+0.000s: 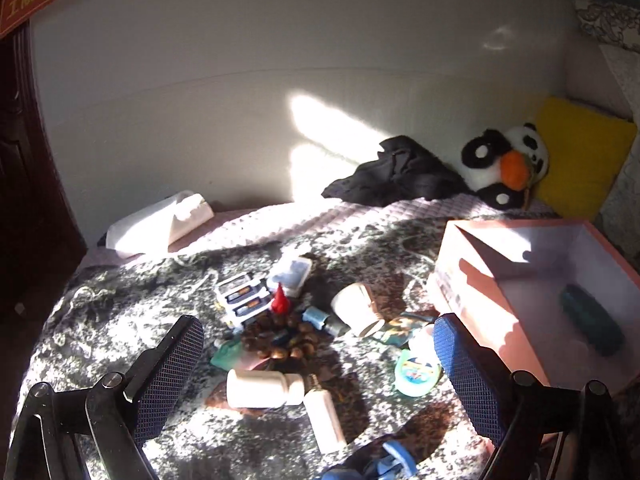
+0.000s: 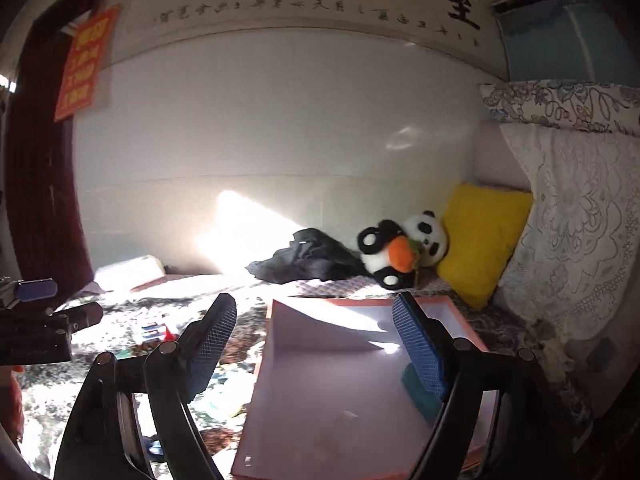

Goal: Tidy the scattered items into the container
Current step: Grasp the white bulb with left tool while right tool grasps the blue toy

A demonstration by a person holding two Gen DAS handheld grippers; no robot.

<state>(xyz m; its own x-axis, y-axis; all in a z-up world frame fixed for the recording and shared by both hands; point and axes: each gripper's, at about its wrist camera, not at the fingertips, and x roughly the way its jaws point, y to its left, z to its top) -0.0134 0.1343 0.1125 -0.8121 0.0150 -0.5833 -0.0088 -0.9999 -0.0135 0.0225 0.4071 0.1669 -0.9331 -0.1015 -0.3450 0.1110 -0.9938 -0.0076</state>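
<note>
A pink open box [image 1: 468, 268] stands on the bed at the right, with a dark teal roll [image 1: 592, 326] lying inside. Scattered items lie left of it: a white pill bottle [image 1: 262, 389], a white tube [image 1: 325, 420], a white cup [image 1: 356, 309], brown beads [image 1: 280, 338], a red cone [image 1: 280, 300], a card pack [image 1: 242, 298], a round blue-green case [image 1: 416, 372]. My left gripper [image 1: 320, 360] is open above these items, holding nothing. My right gripper [image 2: 316, 336] is open over the box [image 2: 320, 400], with the teal roll [image 2: 418, 394] just behind its right finger.
A black cloth [image 1: 400, 176], a panda plush [image 1: 504, 164] and a yellow pillow [image 1: 580, 156] lie against the wall behind the box. A white folded cloth [image 1: 160, 224] lies at the back left. The left gripper's body [image 2: 40, 328] shows at the right wrist view's left edge.
</note>
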